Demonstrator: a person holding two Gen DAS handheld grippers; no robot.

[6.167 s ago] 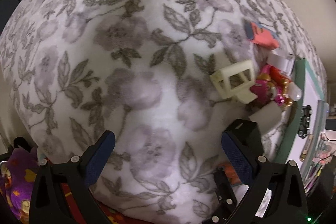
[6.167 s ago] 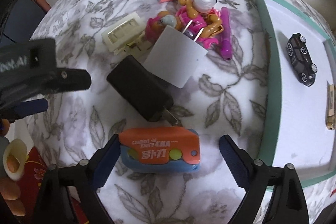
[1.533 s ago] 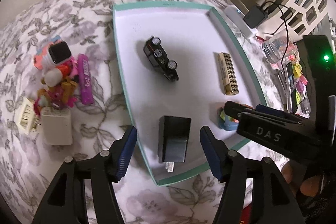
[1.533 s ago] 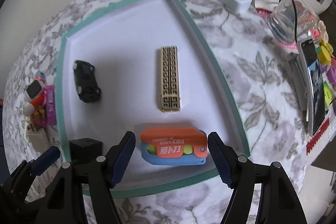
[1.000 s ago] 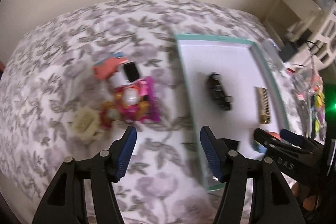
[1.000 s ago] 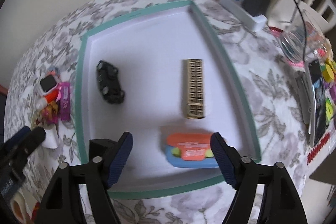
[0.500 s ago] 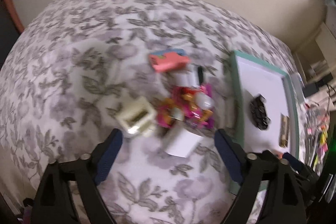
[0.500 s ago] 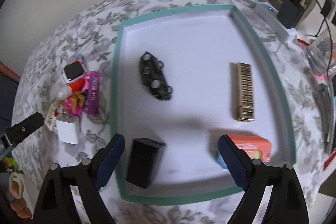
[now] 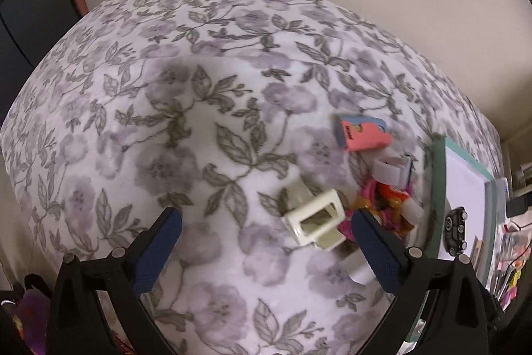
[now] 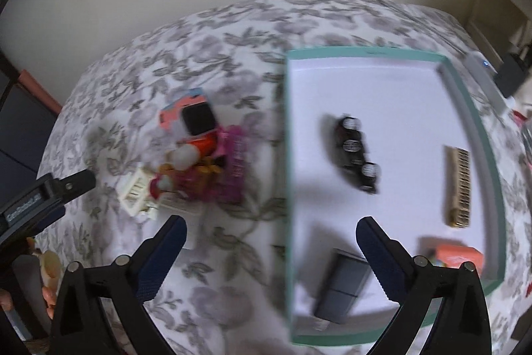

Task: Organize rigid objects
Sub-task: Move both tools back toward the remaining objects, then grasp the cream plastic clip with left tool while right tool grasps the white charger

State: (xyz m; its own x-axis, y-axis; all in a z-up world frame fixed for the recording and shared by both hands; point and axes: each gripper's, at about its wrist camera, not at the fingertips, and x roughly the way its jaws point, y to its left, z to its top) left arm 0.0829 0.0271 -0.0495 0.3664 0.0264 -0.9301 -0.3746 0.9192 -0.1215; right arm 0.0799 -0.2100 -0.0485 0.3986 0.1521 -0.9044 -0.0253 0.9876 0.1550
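Toys still to be sorted lie in a small heap on the floral bedspread (image 9: 206, 128), just beside the left edge of the tray (image 10: 464, 95). Leftmost in the heap is the cream frame (image 9: 314, 220), then a pink card (image 9: 364, 135) towards the far side, a white watch (image 9: 392, 168) and a pink-and-orange figure (image 9: 389, 205) nearest the tray. Inside the tray are a black car (image 10: 355, 152), a tan comb (image 10: 459, 192), a black charger (image 10: 342, 286) at the near edge and an orange case (image 10: 457, 255) in the near right corner.

Left gripper (image 9: 264, 247) hangs over the bedspread with its jaws just opened wide and holding nothing; the frame sits nearer its right finger. Right gripper (image 10: 271, 255), also just spread and empty, straddles the tray's left edge.

Both drops look done and the step in hand is fetching more. Next, I judge, the left gripper should centre on the frame, sink and close across its narrow sides.
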